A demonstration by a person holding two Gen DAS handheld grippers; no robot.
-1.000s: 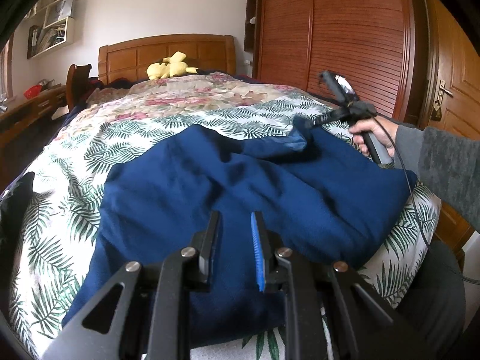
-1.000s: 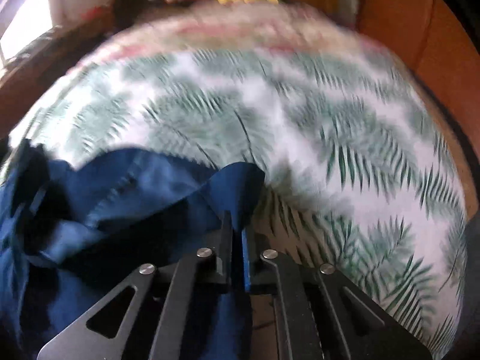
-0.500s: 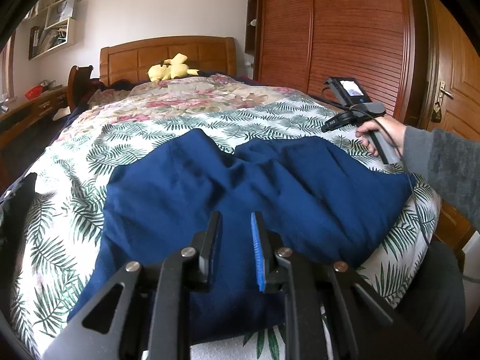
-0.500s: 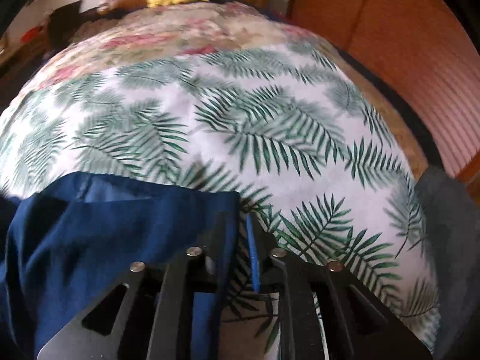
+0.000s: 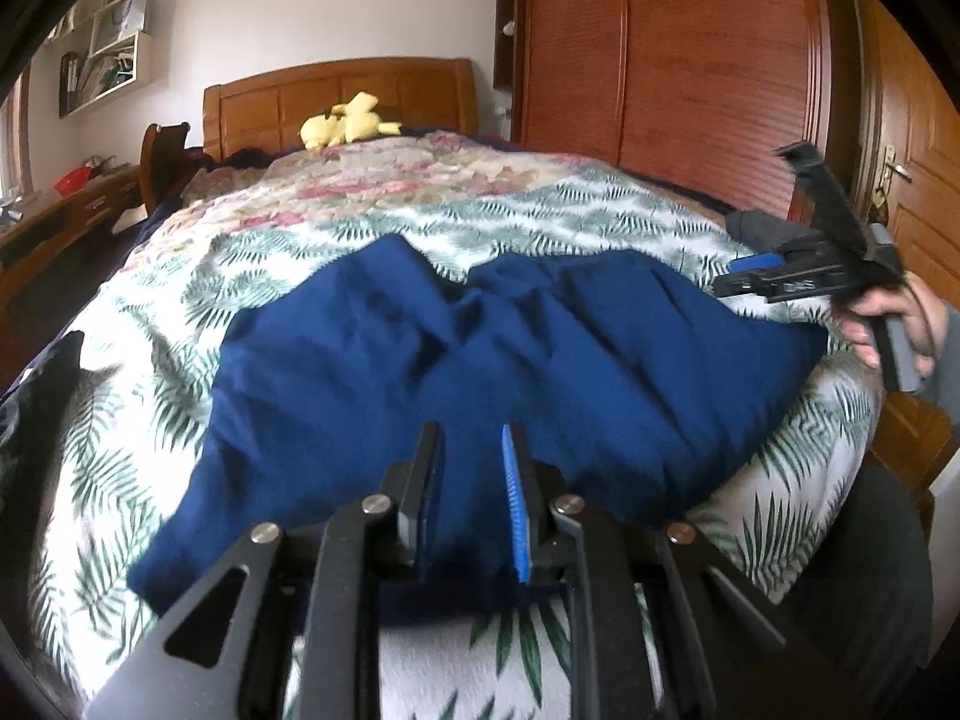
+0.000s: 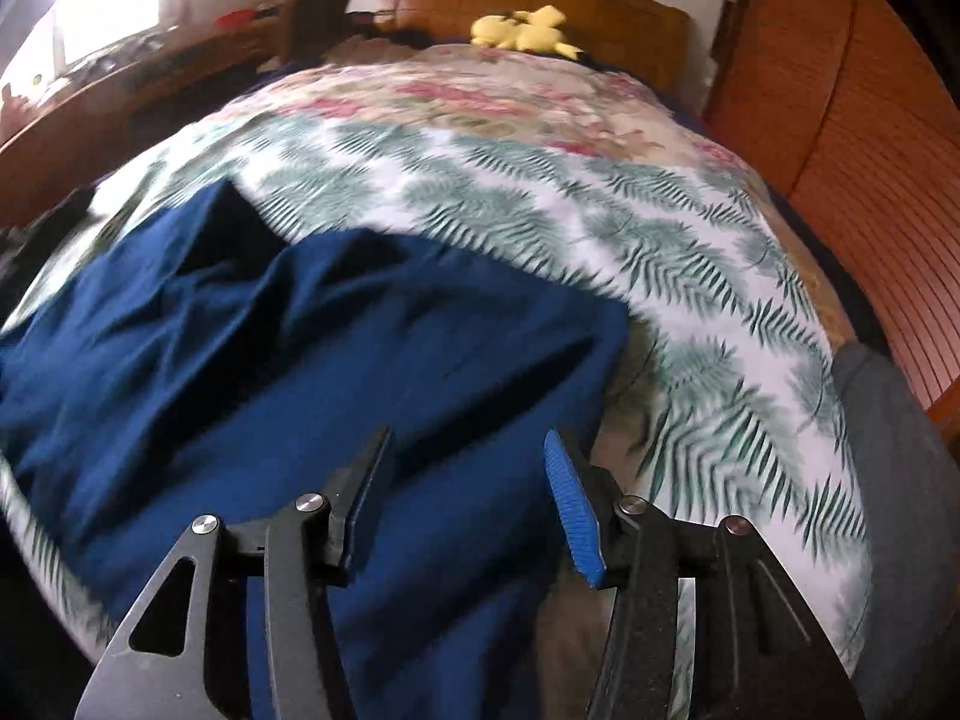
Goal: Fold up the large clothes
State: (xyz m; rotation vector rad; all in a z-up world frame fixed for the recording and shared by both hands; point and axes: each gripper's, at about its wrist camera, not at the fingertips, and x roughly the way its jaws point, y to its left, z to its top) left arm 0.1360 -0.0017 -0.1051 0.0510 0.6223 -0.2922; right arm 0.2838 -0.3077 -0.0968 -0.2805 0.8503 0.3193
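Observation:
A large dark blue garment (image 5: 480, 360) lies spread across the near end of a bed with a fern-print cover (image 5: 540, 222). It also fills the lower left of the right wrist view (image 6: 288, 372). My left gripper (image 5: 471, 444) hovers over the garment's near edge, its jaws slightly apart with nothing between them. My right gripper (image 6: 468, 450) is wide open and empty above the garment's right part. In the left wrist view the right gripper (image 5: 729, 279) is held by a hand at the bed's right side, just above the garment's far right corner.
A yellow plush toy (image 5: 348, 120) lies by the wooden headboard (image 5: 336, 96). A wooden wardrobe (image 5: 660, 60) and a door (image 5: 912, 180) stand to the right. A desk (image 5: 60, 210) and a chair (image 5: 162, 156) are on the left. A dark item (image 5: 42, 378) lies at the bed's left edge.
My right gripper let go of the garment's corner, opened wide and drew back to the bed's right side. The garment now lies flat. My left gripper has barely moved.

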